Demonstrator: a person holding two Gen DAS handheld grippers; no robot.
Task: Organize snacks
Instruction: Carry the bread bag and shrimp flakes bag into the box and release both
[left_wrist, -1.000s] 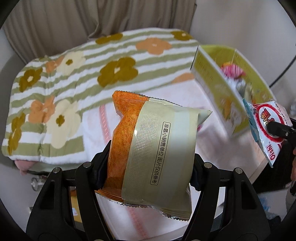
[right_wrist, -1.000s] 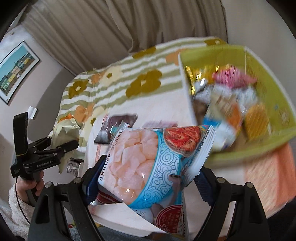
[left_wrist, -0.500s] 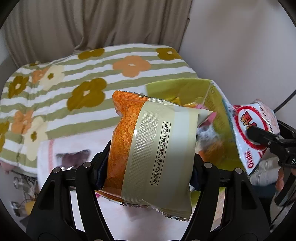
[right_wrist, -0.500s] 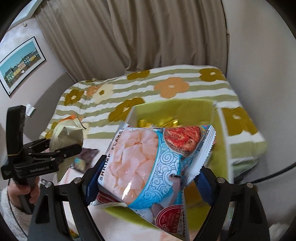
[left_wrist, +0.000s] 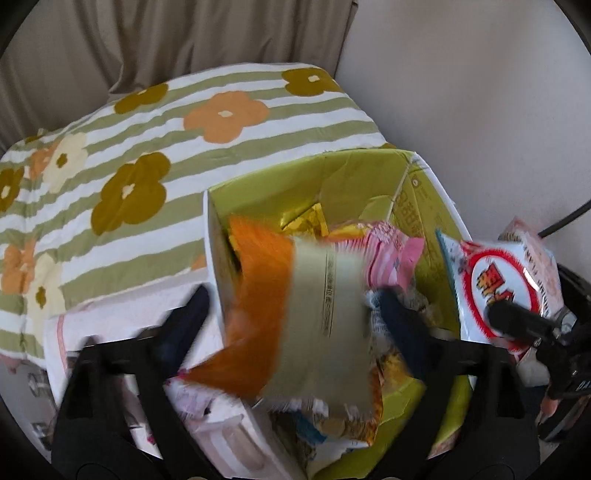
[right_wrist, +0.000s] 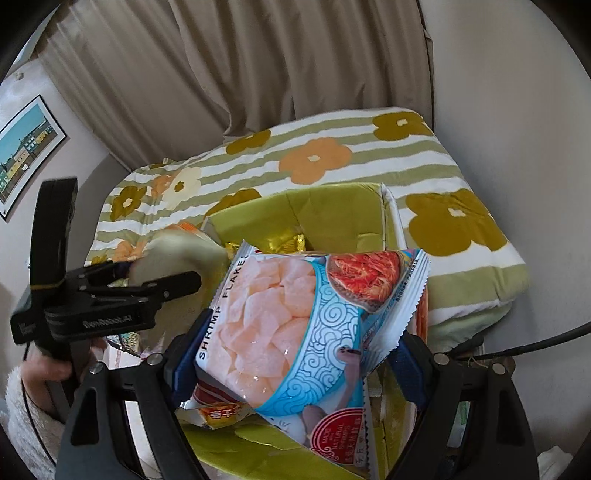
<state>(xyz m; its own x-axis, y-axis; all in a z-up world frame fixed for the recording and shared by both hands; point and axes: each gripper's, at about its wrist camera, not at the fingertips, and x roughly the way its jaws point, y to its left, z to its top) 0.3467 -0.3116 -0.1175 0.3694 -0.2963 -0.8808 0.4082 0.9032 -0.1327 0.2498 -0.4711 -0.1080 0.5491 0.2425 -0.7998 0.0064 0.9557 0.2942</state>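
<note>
You are at the deposit step. Your left gripper (left_wrist: 291, 314) stands spread, and the blurred orange-and-beige snack packet (left_wrist: 295, 317) appears loose between its fingers, over the lime-green cardboard box (left_wrist: 417, 206) already holding other snacks. Your right gripper (right_wrist: 291, 343) pinches the blue-and-white shrimp flakes bag (right_wrist: 295, 325) above the same box. Next, clear the left gripper from the opening, then lower the shrimp flakes bag and release. The box sits beside a green-striped floral quilt (left_wrist: 147, 147); beige curtains (right_wrist: 258, 66) hang behind.
</note>
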